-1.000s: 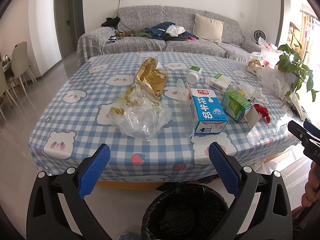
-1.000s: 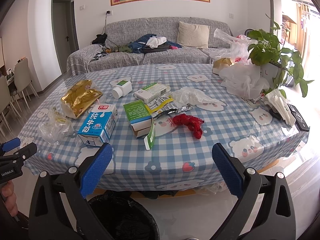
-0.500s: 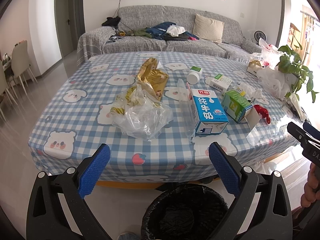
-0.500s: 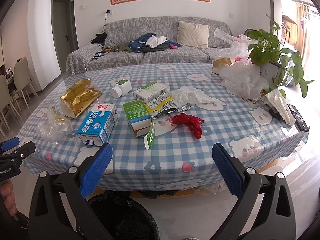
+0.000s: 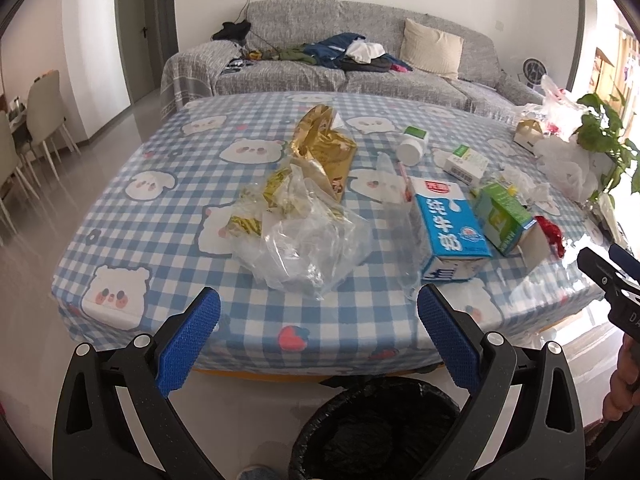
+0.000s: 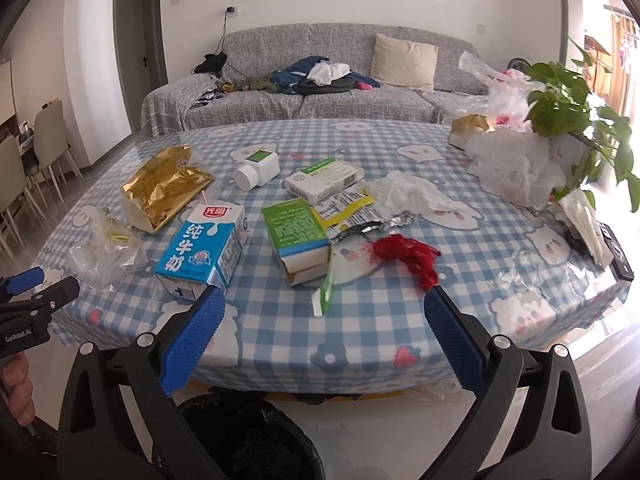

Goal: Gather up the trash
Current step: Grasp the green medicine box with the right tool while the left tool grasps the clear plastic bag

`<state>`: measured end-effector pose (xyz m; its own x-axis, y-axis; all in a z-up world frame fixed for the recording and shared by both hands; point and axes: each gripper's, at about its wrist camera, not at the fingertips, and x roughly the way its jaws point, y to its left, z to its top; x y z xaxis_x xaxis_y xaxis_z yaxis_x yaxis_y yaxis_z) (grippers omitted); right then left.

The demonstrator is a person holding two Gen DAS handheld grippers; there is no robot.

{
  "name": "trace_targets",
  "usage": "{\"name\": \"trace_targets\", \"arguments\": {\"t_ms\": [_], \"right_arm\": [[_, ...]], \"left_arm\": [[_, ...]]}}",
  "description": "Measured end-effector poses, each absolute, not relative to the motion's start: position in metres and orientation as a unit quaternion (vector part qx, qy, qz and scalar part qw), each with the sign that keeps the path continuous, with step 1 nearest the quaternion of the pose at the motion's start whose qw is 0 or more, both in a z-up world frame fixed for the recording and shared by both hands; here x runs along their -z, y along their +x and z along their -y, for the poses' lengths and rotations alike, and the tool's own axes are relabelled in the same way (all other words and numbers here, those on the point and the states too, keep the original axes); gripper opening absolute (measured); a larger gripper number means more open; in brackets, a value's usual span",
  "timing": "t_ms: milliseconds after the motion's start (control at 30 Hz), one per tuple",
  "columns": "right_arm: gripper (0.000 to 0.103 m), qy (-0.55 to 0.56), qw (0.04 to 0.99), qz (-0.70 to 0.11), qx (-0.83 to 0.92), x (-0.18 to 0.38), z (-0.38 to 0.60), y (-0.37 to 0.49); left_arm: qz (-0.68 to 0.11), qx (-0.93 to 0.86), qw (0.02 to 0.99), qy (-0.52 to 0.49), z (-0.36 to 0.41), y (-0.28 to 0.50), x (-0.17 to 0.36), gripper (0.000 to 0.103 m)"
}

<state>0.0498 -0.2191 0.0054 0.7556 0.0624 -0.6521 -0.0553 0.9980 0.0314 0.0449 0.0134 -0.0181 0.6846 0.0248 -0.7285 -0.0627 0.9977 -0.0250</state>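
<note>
Blue-checked worktop (image 5: 172, 240): a cloth printed with bears is spread over it, and all of the litter is carried on it.
Left tongs (image 5: 318, 326): released, jaws held wide apart; nothing is grasped; they are poised short of the near edge, facing the clear plastic bag (image 5: 304, 248).
Right tongs (image 6: 325, 330): released likewise and empty; they are aimed toward the green carton (image 6: 298, 236) and the red scrap (image 6: 408, 254).
Trash on the worktop: a gold foil bag (image 5: 326, 156), a blue milk carton (image 5: 450, 234), a white bottle (image 6: 258, 170), a white medicine box (image 6: 322, 180), a flattened wrapper (image 6: 348, 210) and a crumpled tissue (image 6: 408, 196) are seen, all untouched.
Bin (image 5: 378, 428): a black-lined bin is placed on the floor below the near edge, between the left tongs' arms.
Step in hand: judged to be the approach to a first pick, since nothing is held.
Next move: a reach forward over the edge is called for, then closure on the nearest piece, probably the plastic bag, which is expected to crumple and slip.
</note>
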Motion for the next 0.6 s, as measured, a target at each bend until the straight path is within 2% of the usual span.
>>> {"name": "trace_targets", "arguments": {"t_ms": [333,600], "right_arm": [[0.095,-0.011,0.93,-0.364,-0.043,0.005,0.207,0.096],[0.089,-0.015,0.921,-0.386,-0.05,0.024,0.202,0.134]], "left_arm": [[-0.42,-0.037,0.906,-0.028,-0.028,0.087,0.035,0.096],[-0.433,-0.038,0.9,-0.025,-0.028,0.12,0.047,0.095]]}}
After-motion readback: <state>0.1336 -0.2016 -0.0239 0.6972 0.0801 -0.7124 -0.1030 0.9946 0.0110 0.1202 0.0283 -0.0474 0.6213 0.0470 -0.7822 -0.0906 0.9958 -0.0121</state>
